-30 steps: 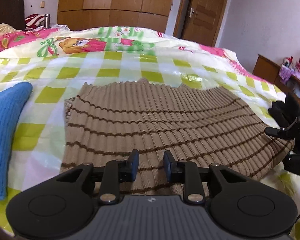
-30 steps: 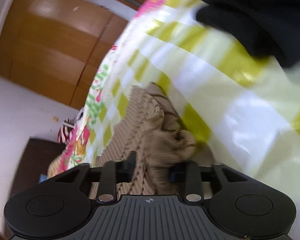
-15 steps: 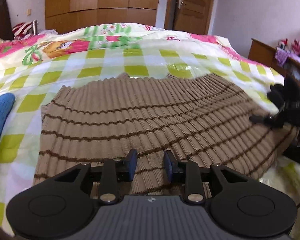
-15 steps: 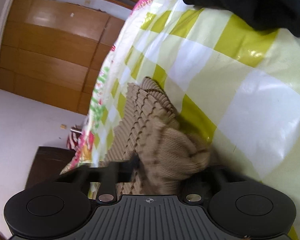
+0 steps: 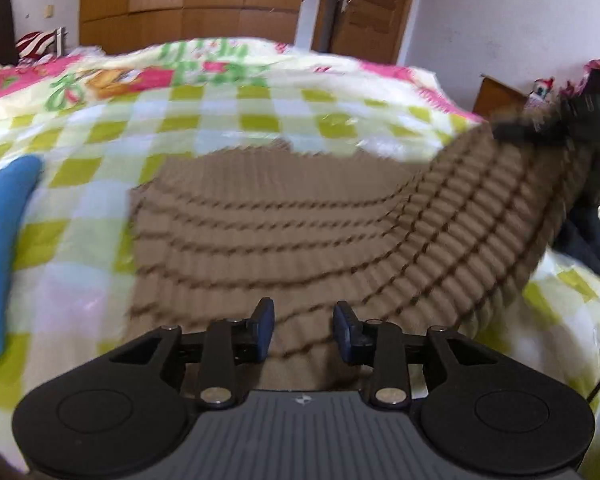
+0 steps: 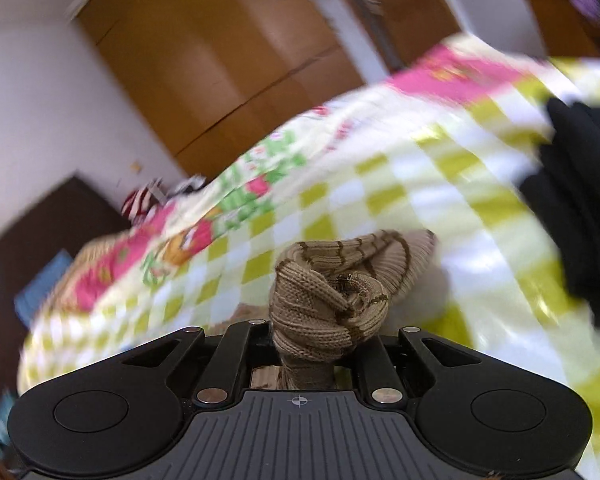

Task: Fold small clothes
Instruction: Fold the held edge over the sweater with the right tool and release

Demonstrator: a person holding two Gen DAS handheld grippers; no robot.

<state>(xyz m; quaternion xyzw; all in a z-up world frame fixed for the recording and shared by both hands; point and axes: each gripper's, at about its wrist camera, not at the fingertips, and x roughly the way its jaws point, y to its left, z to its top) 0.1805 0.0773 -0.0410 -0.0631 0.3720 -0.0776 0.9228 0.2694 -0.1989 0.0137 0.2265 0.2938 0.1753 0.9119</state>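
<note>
1. Now the right gripper (image 6: 304, 344) pinches a bunched corner of the tan ribbed sweater (image 5: 284, 232); its jaws have just been closing, and the knit is wadded tight between them, bulging out in front in the right wrist view.
2. Compared with a second ago, that corner is no longer down on the bed: in the left wrist view the sweater's right side rises in a slope from the checked bedspread (image 5: 204, 120) up to the right gripper (image 5: 556, 128), which is blurred near the top right edge.
3. The rest of the sweater stays flat on the bedspread, its middle and left part spread out, with the near hem running under the left gripper (image 5: 303, 330).
4. Left gripper: jaws have just been opening a little, now spread apart with a clear gap. The near hem lies in the gap, but the pads do not press on it, so no grip there.
5. Right wrist view is rotated versus earlier, so the wrist has rolled while lifting.
6. Meaning for the task: likely the start of a fold, the right side being raised to carry across toward the left. Fold itself not yet done.
7. Risk, as a guess: with the left gripper not holding, the flat part may drag along.
8. Nearby: blue cloth (image 5: 4, 248) at left, dark garment (image 6: 580, 208) at right, both apart from the sweater.
</note>
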